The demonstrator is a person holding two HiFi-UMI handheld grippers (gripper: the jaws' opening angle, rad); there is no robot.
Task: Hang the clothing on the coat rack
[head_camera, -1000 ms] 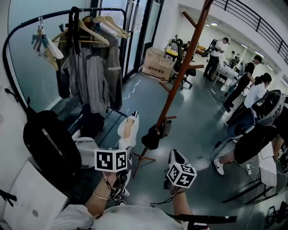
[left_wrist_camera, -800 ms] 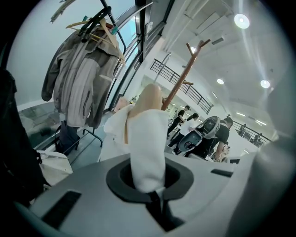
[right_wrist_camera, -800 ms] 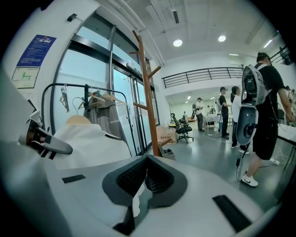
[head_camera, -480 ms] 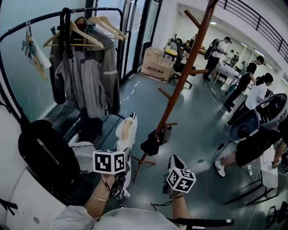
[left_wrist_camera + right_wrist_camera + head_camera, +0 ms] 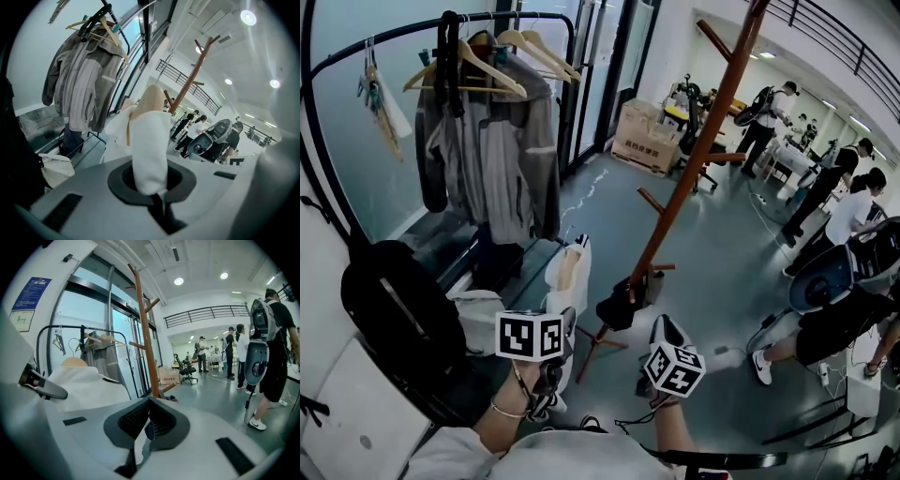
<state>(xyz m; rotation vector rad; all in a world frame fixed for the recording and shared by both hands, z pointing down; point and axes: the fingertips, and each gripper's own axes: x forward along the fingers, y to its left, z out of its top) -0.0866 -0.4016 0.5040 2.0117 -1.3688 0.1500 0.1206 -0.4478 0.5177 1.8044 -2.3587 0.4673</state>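
- The left gripper is low in the head view, with its jaws pinching the lower end of a white garment.
- In the left gripper view the cloth stands up out of the jaws. A tan hanger shows at its top, inside the collar.
- The right gripper is just to the right, apart from the garment. Its jaws are pressed together. A thin pale strip lies in the seam below them in the right gripper view, and I cannot tell what it is.
- A black backpack leans at the left, with a white bag beside it on the floor.
- The brown wooden coat rack stands just beyond the grippers, its pole tilting up to the right in the head view. Short pegs stick out along it, and a dark item hangs on a low peg. The white garment is not on the rack; it is held up near the foot of the rack.
- A black clothes rail at the back left carries a grey jacket and several wooden hangers.
- A cardboard box sits further back by the glass wall.
- Several people stand and sit at the far right.
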